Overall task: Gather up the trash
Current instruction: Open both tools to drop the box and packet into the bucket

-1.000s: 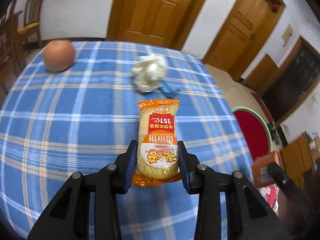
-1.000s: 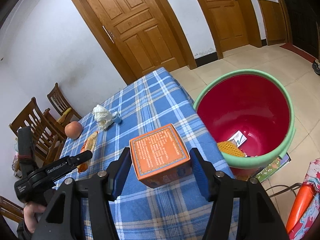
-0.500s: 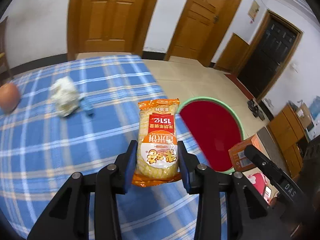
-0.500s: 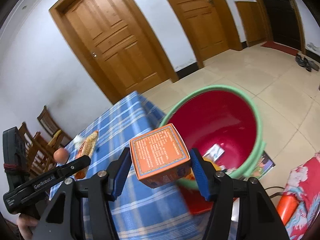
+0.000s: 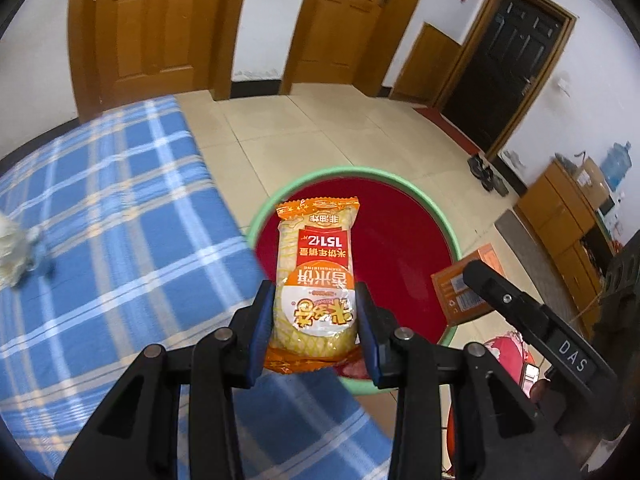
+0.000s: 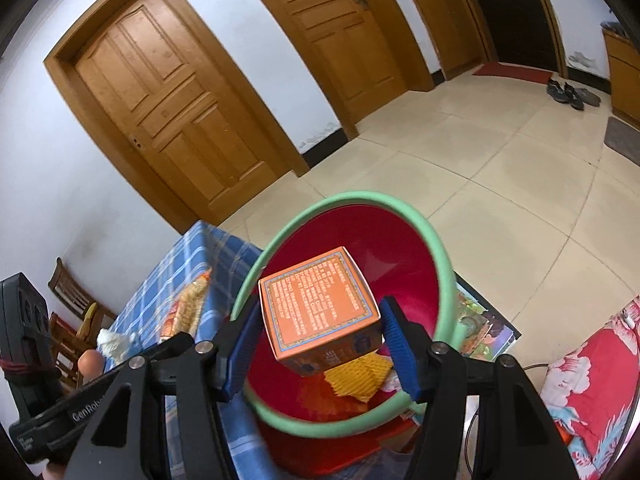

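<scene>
My left gripper is shut on an orange rice-cracker packet, held in the air at the near rim of a red basin with a green rim on the floor. My right gripper is shut on an orange box, which hangs over the same basin. In the left wrist view the box and the right gripper's black body show at the right. In the right wrist view the packet and the left gripper's body appear at the left. Yellow and white wrappers lie in the basin.
A table with a blue checked cloth lies left of the basin; a crumpled white tissue sits on it, with a brown round thing beside it. Wooden chairs stand behind. A red flowered cloth lies at right, papers under the basin.
Both grippers swung off the table toward the basin, each keeping its load. The packet went from over the cloth to the basin's rim; the box now hangs over the basin's inside.
</scene>
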`<move>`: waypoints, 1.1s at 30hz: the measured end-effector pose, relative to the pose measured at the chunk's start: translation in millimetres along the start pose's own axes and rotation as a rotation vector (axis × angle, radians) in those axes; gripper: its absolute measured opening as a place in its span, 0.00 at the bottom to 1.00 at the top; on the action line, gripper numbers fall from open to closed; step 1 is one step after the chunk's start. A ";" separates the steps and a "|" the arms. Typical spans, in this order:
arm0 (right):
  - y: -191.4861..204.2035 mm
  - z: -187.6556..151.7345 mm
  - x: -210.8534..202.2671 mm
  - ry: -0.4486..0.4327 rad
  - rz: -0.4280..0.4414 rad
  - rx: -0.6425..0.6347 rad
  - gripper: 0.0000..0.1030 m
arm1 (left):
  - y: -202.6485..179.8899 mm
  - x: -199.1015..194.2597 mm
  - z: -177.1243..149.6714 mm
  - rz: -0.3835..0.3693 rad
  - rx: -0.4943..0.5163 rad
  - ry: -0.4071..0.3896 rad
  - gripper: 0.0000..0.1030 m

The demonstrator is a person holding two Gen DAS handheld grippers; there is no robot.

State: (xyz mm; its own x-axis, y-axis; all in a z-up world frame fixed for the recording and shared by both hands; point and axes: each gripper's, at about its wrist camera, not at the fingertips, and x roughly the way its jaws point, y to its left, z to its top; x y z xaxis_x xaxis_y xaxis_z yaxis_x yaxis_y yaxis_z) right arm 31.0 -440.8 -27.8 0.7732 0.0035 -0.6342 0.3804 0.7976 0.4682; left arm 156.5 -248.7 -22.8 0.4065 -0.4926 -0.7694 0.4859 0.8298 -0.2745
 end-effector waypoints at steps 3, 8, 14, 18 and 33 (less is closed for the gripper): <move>-8.1 3.6 8.1 0.005 -0.019 0.015 0.60 | -7.2 13.8 2.0 -0.012 0.016 0.019 0.38; -15.8 9.7 18.9 0.015 -0.043 0.014 0.61 | -13.9 28.9 4.6 -0.009 0.031 0.035 0.38; -20.4 13.3 29.0 0.029 -0.042 0.023 0.62 | -17.1 31.9 6.2 -0.019 0.051 0.028 0.51; -19.4 12.1 30.5 0.035 -0.020 0.030 0.64 | -14.2 28.1 5.7 -0.010 0.050 0.020 0.52; -4.0 4.4 15.1 0.028 0.027 0.017 0.68 | 19.5 -5.8 1.3 0.046 -0.024 -0.038 0.53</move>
State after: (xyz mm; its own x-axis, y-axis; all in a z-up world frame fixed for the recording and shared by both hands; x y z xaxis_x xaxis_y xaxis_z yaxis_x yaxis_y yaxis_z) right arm 43.4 -446.5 -36.5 0.7686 0.0421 -0.6384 0.3684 0.7867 0.4954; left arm 164.6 -230.0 -23.0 0.4569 -0.4633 -0.7593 0.4480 0.8573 -0.2535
